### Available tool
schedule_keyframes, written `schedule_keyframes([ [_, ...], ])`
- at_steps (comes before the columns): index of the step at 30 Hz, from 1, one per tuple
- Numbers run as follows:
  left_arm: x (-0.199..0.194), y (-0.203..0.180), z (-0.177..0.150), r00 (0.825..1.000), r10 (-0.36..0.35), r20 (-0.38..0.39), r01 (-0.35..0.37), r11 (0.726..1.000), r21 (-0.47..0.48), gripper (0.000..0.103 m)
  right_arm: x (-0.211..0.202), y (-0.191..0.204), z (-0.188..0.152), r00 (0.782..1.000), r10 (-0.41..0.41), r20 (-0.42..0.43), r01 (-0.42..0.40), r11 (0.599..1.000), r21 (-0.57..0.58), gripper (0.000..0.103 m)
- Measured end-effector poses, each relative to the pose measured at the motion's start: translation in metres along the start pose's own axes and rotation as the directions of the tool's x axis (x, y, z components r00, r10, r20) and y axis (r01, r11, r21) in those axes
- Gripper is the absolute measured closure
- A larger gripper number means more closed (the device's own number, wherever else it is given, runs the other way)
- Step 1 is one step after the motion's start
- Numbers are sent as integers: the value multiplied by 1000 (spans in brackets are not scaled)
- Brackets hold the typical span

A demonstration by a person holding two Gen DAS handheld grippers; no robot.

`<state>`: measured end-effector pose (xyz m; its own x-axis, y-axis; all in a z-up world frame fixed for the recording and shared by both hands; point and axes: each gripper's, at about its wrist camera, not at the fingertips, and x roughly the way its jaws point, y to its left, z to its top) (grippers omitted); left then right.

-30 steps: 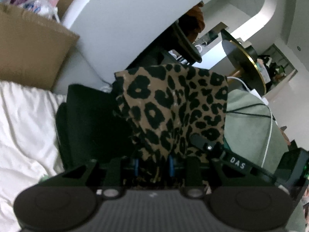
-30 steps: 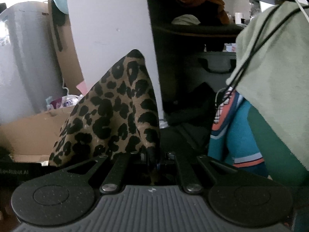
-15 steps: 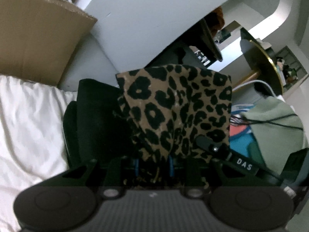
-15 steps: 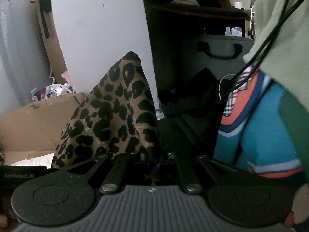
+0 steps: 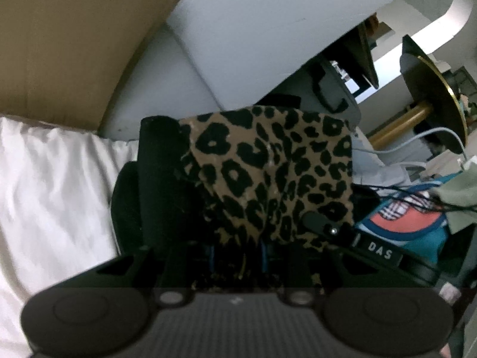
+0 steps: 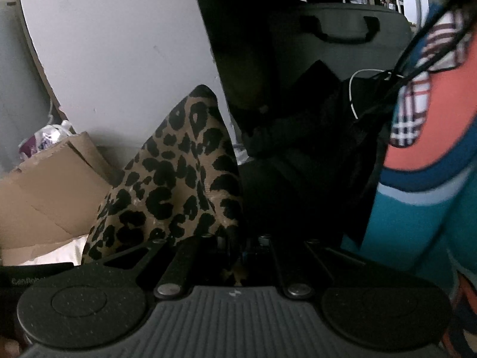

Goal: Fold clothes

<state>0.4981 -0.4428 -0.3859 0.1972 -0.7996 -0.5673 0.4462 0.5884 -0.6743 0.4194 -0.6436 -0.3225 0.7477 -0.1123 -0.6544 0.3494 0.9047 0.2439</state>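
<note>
Claws (image 5: pixel 237 252) (image 6: pixel 245 249) pinch leopard cloth (image 5: pixel 277 173) (both).

Both wrist views look forward along fingers, close on shared leopard-print cloth (image 5: pixel 274 176) (image 6: pixel 179 185).

The room was dim, and most light came from a bright opening at the upper right of the left wrist view, washing out the white bedding (image 5: pixel 50 179). Both fisheye pictures bent hard and darkened at the corners. The teal and orange garment (image 6: pixel 429 161) smeared with blur, and the centre behind it sank into shadow.
</note>
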Motion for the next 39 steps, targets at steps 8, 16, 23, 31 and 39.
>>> schedule_keyframes([
  [8, 15, 23, 9, 1000, 13, -23, -15, 997, -74, 76, 34, 1, 2, 1000, 2, -23, -2, 1000, -4, 98],
  [16, 26, 35, 23, 999, 32, -34, -35, 996, -82, 77, 57, 6, 10, 999, -2, -42, 1, 1000, -19, 98],
  [23, 35, 34, 28, 999, 47, -15, -47, 998, -31, 77, 75, 5, 18, 998, -16, -58, 15, 1000, -25, 98],
  [31, 51, 51, 30, 997, 54, -61, -59, 993, -99, 66, 85, 4, 20, 995, -78, -58, 76, 997, -30, 82],
  [39, 51, 46, 42, 988, 97, -122, -106, 992, -73, 44, 51, 22, 22, 992, -120, 44, 125, 981, -149, 61],
])
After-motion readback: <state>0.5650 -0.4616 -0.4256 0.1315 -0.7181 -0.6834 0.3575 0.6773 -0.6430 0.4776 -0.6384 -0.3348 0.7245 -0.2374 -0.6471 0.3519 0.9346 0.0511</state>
